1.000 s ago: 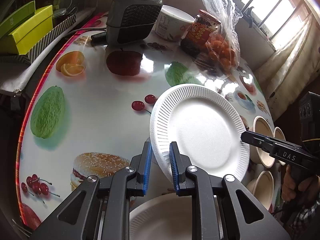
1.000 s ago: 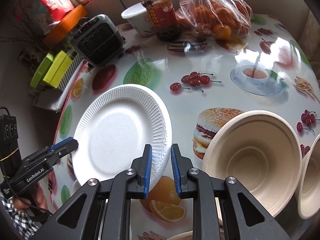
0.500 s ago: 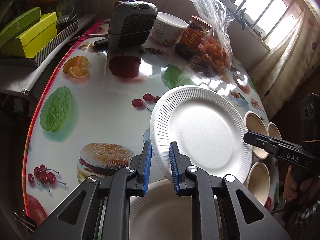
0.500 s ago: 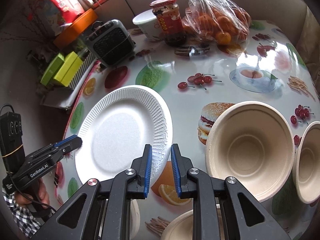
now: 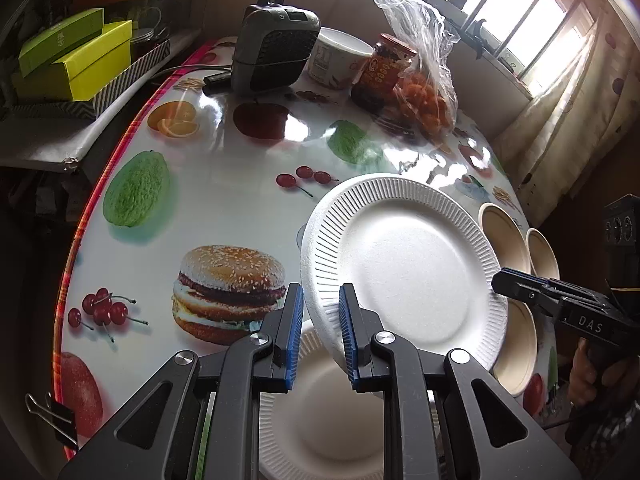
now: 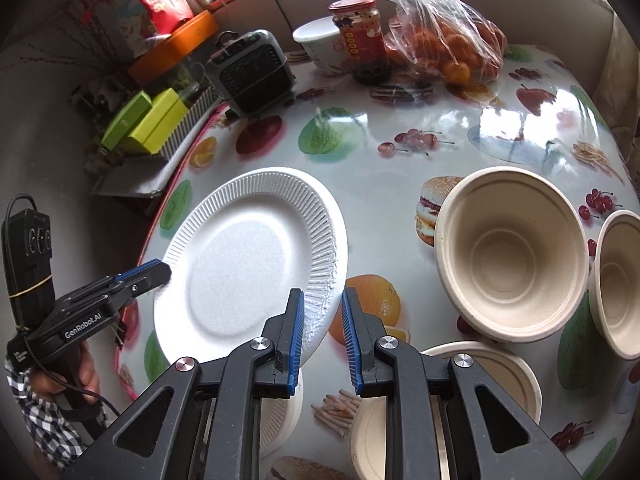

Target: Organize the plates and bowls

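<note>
While your left gripper (image 5: 319, 334) and right gripper (image 6: 322, 336) each clamped their narrowly set fingers on opposite rim edges, the white plate (image 5: 404, 268) hung tilted above the tabletop (image 5: 224, 200), face up toward you. Only the left view showed a second plate (image 5: 320, 420) beneath; only the right showed all the tan bowls (image 6: 512, 248) close beside. Open tabletop lay beyond.
</note>
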A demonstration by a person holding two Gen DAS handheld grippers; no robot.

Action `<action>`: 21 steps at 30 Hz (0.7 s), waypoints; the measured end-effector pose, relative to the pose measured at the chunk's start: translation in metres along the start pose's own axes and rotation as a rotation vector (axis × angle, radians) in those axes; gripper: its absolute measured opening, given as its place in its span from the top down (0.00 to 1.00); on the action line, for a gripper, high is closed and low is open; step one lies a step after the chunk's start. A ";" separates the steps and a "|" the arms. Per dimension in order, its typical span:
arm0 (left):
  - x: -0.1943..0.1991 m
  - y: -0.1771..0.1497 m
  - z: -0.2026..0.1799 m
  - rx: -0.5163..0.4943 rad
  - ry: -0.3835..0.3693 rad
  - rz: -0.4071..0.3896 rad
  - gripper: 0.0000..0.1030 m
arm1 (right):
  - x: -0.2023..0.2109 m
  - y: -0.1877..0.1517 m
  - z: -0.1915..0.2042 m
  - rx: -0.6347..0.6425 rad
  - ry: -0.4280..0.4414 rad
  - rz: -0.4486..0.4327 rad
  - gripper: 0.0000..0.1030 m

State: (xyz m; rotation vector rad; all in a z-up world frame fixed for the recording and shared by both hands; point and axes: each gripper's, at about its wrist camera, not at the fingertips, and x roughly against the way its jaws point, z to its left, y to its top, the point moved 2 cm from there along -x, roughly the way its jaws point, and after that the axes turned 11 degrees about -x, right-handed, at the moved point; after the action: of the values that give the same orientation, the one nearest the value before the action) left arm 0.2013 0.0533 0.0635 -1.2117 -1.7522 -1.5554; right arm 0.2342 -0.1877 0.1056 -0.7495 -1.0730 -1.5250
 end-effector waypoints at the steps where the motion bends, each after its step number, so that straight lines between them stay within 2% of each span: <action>1: 0.001 -0.002 0.001 0.001 0.000 -0.002 0.81 | 0.001 -0.002 0.001 0.004 0.002 0.000 0.82; 21: 0.017 -0.054 0.014 0.012 0.017 0.008 0.81 | 0.003 -0.054 0.021 0.056 0.033 0.025 0.82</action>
State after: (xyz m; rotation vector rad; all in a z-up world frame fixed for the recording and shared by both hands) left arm 0.1494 0.0745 0.0465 -1.1949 -1.7423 -1.5439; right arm 0.1799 -0.1683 0.1035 -0.6940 -1.0736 -1.4751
